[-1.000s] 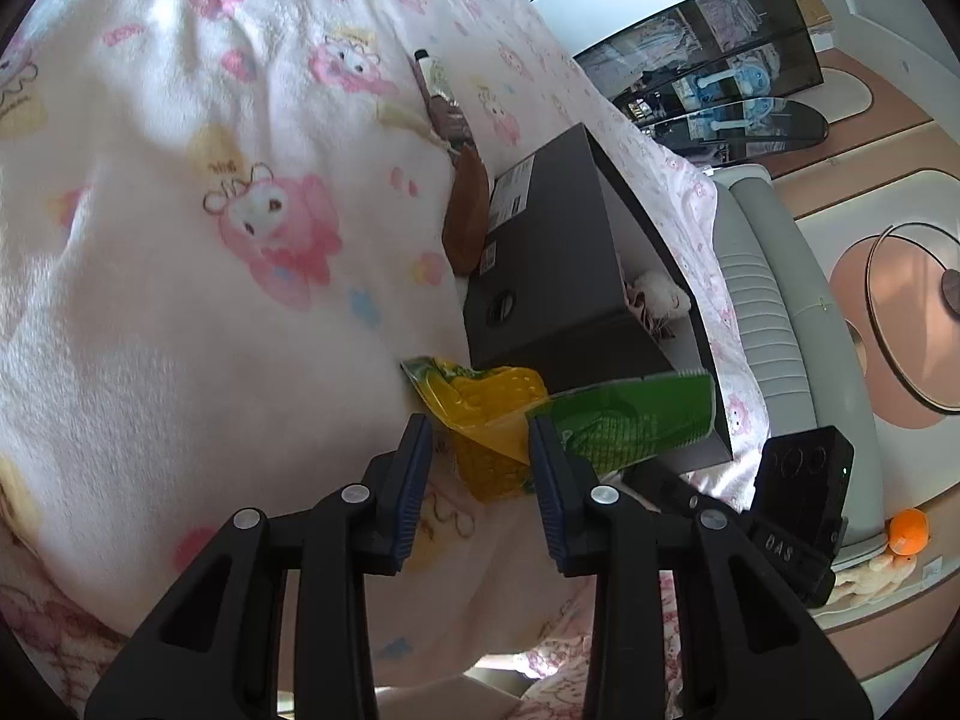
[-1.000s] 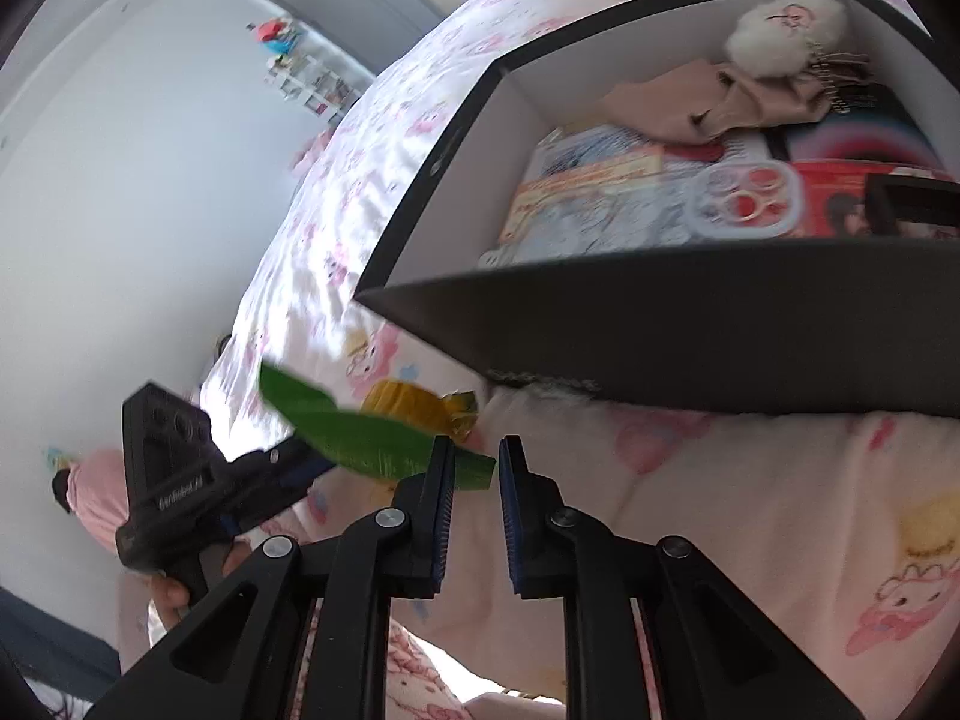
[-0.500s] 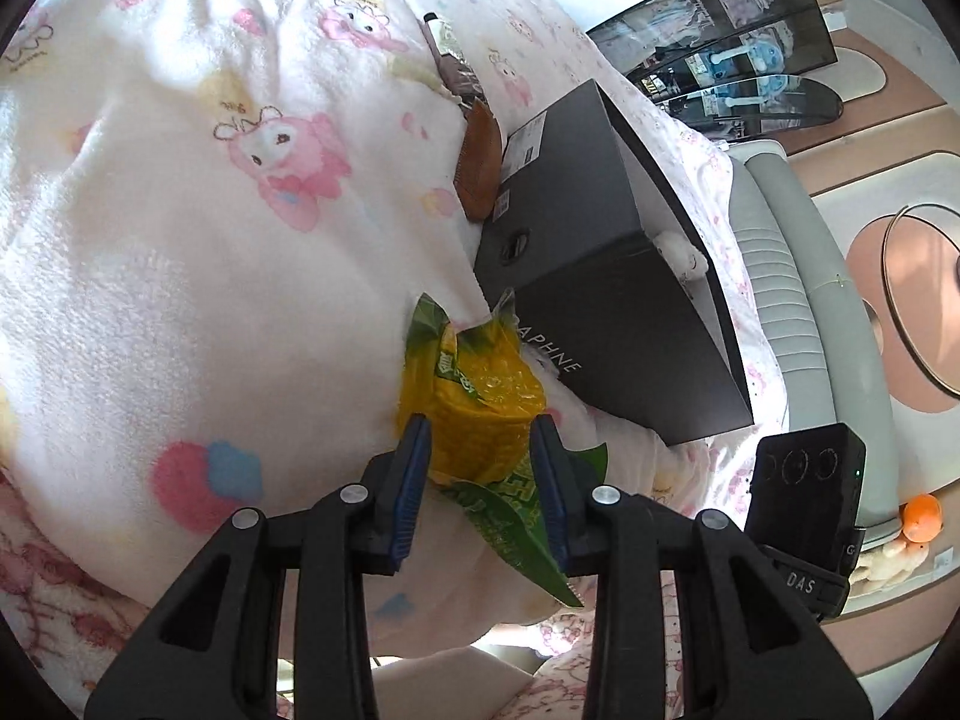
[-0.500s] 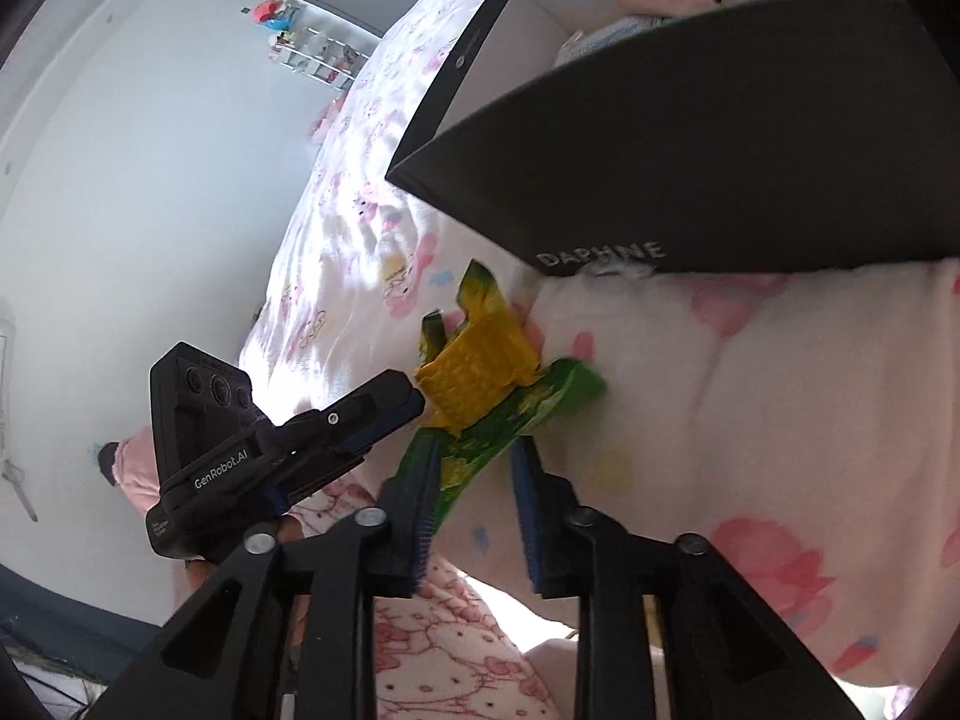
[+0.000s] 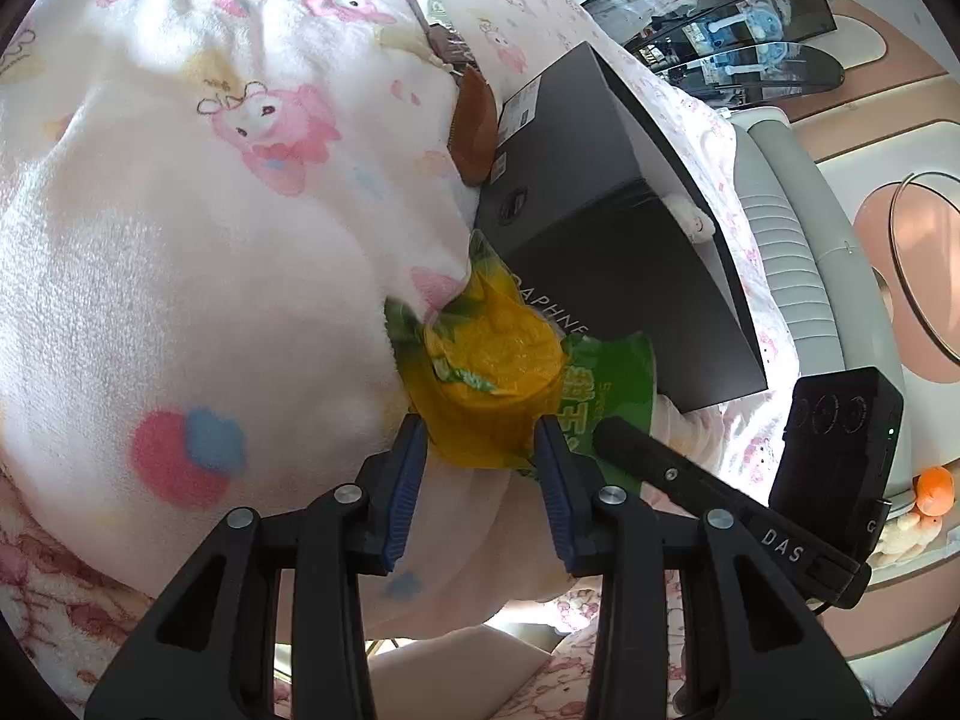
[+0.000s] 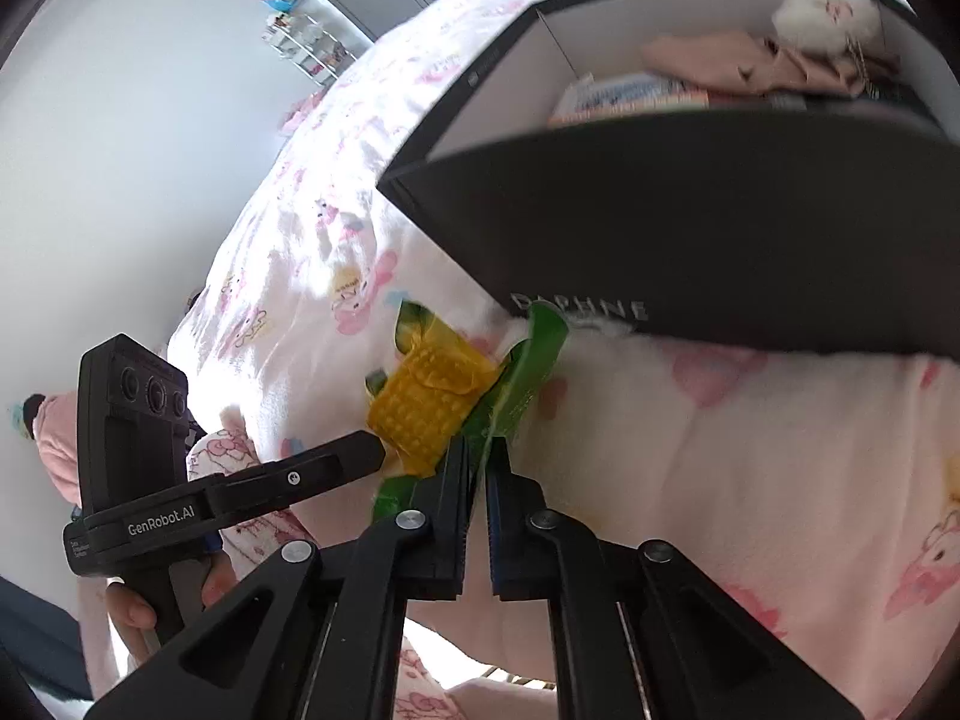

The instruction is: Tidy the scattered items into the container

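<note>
A yellow and green corn snack packet (image 5: 492, 372) lies on the pink-printed blanket against the black box (image 5: 600, 222). My left gripper (image 5: 480, 456) is open, its blue pads on either side of the packet's near end. My right gripper (image 6: 477, 462) is shut on the packet's green edge (image 6: 516, 378), and it shows in the left wrist view as a black finger (image 5: 654, 456). The black box (image 6: 660, 222) holds a pink cloth, a white pompom and flat packets.
A brown pouch (image 5: 474, 132) and a dark tube (image 5: 444, 36) lie on the blanket (image 5: 180, 240) beyond the box. A grey padded headboard (image 5: 798, 276) runs along the right. The left gripper body (image 6: 138, 450) sits at the bed's near edge.
The packet came down from the air onto the blanket by the box. My right gripper opened briefly and has shut on the green edge. My left gripper moved in around the packet.
</note>
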Demonstrator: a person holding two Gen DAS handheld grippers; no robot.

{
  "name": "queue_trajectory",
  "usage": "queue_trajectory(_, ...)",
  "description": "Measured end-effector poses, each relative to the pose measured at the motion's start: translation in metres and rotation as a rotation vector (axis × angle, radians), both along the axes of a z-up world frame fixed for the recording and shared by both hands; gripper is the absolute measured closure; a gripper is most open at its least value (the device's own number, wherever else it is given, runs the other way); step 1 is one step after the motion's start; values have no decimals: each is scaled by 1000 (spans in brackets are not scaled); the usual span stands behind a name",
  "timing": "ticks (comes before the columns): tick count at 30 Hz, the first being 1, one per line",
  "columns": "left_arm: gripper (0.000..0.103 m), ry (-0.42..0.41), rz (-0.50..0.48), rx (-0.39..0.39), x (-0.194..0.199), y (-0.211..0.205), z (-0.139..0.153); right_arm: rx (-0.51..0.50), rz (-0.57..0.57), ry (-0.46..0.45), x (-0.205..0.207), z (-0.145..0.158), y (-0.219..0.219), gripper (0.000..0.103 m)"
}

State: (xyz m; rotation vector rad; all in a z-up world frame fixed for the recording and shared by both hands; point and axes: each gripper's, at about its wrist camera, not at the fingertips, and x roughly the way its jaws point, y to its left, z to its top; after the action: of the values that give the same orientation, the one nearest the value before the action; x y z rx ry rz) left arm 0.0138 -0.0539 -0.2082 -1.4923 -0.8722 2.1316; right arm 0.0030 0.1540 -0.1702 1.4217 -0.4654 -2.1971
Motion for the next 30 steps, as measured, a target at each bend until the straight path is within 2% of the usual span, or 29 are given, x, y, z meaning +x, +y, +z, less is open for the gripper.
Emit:
queue_trajectory(3, 66, 16, 23, 6, -4, -3, 6, 21, -3, 63, 4, 19, 17, 101)
queue_trajectory(5, 66, 14, -14, -7, -12, 5, 8, 43, -19, 68, 3, 23, 37, 101)
queue_trajectory(8, 64, 33, -51, -126, -25, 22, 12, 50, -93, 37, 4, 21, 73, 100)
queue_trajectory(11, 64, 44, 1, -198, -36, 20, 15, -54, -67, 14, 6, 22, 85, 99)
queue_trajectory(14, 63, 42, 50, -186, -39, 6, 15, -107, 5, -1, 12, 25, 61, 99)
queue_trajectory(17, 63, 19, 59, -163, -40, 0, 4, -71, 63, -24, 3, 16, 28, 93)
queue_trajectory(19, 63, 0, 52, -142, -38, 0, -2, -41, 77, -56, -5, 1, 14, 84)
queue_trajectory(21, 63, 1, 41, -151, -36, 3, -4, -51, 75, -109, -14, -18, 5, 84)
queue_trajectory(23, 63, -7, 33, -135, -33, 6, -5, -55, 49, -126, -18, -30, 4, 84)
queue_trajectory(25, 62, -43, 16, -62, -31, 10, -9, -42, 15, -89, -16, -29, 6, 99)
queue_trajectory(28, 62, -73, -28, -11, -25, 23, -13, 21, -1, 19, -11, -8, 4, 100)
queue_trajectory(30, 57, -65, -49, -5, -19, 31, -9, -4, -12, 70, -7, 8, 8, 100)
